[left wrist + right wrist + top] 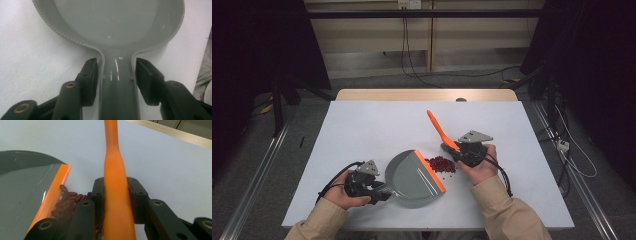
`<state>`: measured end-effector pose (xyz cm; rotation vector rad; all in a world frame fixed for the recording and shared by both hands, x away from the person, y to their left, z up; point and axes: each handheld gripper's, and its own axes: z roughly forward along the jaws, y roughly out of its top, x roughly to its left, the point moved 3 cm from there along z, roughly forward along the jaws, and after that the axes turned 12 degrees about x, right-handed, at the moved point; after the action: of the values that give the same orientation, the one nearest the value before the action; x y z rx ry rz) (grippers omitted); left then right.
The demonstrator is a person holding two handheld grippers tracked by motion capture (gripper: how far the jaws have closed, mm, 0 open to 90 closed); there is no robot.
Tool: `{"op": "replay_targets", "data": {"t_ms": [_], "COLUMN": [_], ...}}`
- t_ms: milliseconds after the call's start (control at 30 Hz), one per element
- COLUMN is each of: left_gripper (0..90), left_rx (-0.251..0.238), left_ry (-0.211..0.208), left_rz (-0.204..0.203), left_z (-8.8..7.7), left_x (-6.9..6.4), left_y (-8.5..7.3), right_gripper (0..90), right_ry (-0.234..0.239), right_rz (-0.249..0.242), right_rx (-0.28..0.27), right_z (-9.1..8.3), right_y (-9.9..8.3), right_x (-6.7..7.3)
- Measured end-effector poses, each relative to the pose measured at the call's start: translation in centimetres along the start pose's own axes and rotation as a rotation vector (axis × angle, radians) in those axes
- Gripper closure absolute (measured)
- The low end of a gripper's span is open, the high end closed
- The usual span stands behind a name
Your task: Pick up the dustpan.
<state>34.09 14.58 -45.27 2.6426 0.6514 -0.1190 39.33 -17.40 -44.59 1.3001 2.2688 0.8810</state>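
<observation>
The left hand-held gripper (116,78) straddled the grey plastic dustpan's (409,177) handle on the white worktop (372,130), pads apart from it. The right hand-held gripper (116,200) clamped the orange brush handle (113,182) beside the dark red beans (442,164) at the dustpan's orange lip.

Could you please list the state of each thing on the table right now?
Dustpan: flat on the table, empty, orange lip toward the beans.
Beans: piled on the table at the dustpan's lip, none inside yet.
Brush: handle gripped, tilted up and away, head down by the beans.
Left claw: open, jaws either side of the dustpan handle, not pressing.
Right claw: shut on the brush handle.
</observation>
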Motion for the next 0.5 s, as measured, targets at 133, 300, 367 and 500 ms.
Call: {"op": "replay_targets", "data": {"t_ms": [133,300,367,500], "left_gripper": [54.7,61.6,61.9,62.1], "left_rx": [0.003,0.008,0.016,0.012], "left_ry": [-0.003,0.007,0.006,0.005], "left_rz": [-0.001,-0.005,-0.005,-0.002], "left_z": [-0.41,-0.88,-0.87,-0.98], "left_x": [-0.22,-0.12,-0.09,-0.02], "left_y": [-0.35,-0.52,-0.46,-0.28], "right_gripper": [70.6,70.7,70.7,70.7], "right_ry": [-0.004,-0.006,-0.009,-0.010], "right_rz": [-0.001,0.004,0.004,0.006], "right_rx": [-0.001,-0.003,-0.004,-0.007], "right_z": [0.00,0.00,0.01,0.06], "right_y": [-0.02,-0.04,-0.06,-0.05], "right_x": [0.17,0.20,0.26,0.48]}}
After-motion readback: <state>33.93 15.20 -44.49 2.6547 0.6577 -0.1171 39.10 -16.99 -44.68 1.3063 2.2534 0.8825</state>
